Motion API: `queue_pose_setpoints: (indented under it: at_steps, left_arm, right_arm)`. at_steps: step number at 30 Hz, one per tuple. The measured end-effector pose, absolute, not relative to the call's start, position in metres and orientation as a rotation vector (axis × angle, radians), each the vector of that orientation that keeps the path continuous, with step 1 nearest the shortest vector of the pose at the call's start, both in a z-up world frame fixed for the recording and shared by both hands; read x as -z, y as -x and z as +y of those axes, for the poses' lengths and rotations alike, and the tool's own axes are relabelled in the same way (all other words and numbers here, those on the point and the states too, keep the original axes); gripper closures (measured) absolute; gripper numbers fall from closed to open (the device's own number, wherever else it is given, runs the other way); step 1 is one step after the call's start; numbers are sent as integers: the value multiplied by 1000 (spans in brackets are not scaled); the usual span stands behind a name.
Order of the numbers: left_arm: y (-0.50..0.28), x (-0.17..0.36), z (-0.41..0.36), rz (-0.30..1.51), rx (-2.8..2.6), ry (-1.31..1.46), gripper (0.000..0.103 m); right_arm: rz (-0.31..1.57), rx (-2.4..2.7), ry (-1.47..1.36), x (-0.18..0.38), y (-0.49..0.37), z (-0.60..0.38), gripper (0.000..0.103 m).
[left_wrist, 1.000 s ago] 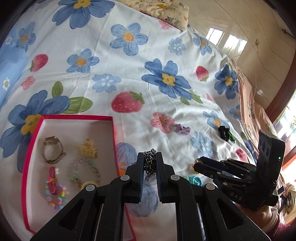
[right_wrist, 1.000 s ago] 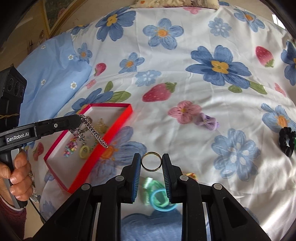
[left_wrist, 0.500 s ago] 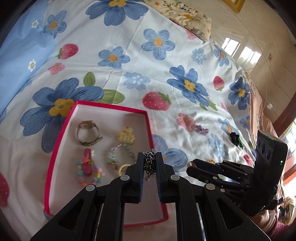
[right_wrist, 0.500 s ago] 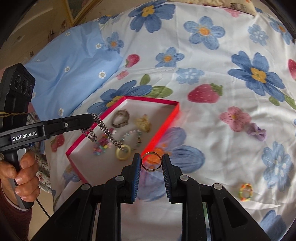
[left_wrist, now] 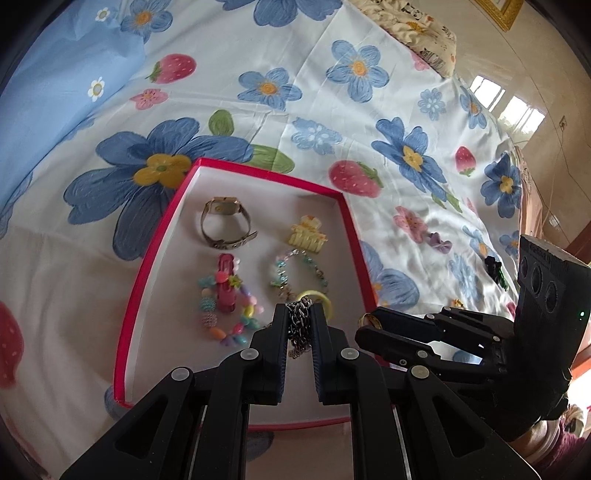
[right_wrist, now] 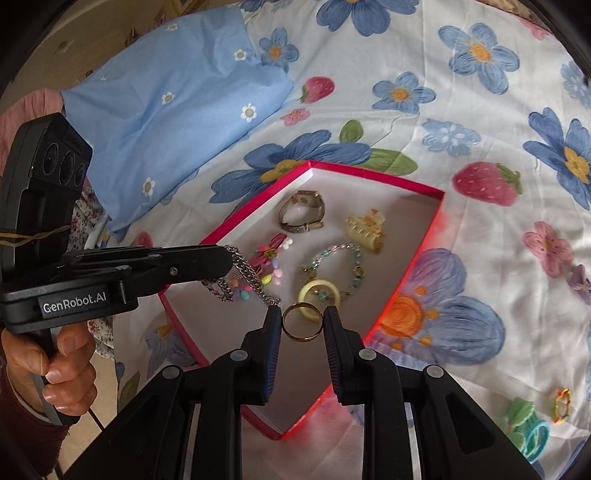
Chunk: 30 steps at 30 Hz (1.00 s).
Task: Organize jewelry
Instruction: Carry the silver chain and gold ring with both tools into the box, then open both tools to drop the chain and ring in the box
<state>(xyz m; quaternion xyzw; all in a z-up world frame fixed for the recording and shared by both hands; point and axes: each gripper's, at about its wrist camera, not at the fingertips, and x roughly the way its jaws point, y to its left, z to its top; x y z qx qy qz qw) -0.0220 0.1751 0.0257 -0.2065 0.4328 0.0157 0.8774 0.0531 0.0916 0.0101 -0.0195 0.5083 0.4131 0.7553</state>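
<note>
A white bedsheet (left_wrist: 314, 110) printed with blue flowers, pink flowers and red strawberries covers the bed across both wrist views. A plain light-blue pillow (right_wrist: 177, 96) with small white daisies lies on the sheet at the upper left, and a cream patterned pillow (left_wrist: 417, 33) lies at the far edge. A glossy tiled floor (left_wrist: 535, 74) reflecting window light lies beyond the bed.

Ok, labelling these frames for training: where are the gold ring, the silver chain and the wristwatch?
gold ring (right_wrist: 302, 322), right wrist view, lower band.
silver chain (left_wrist: 299, 321), left wrist view, bunched links.
wristwatch (left_wrist: 221, 209), left wrist view, its face.
</note>
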Motion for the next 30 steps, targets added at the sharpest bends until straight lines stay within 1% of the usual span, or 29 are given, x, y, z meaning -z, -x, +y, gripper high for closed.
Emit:
queue_pose_setpoints:
  at_steps: [16,23,30]
  left_arm:
    - [25,14,205,983,-141,455,93]
    - [22,24,203,1005,-163,438,92]
    - [21,26,203,1013,-171,438,92]
  right_arm:
    - [1202,-903,164,26,-56,128,80]
    - [1202,-904,233,31,-53,139,79]
    - [1203,-906,231,31,-53,140,79]
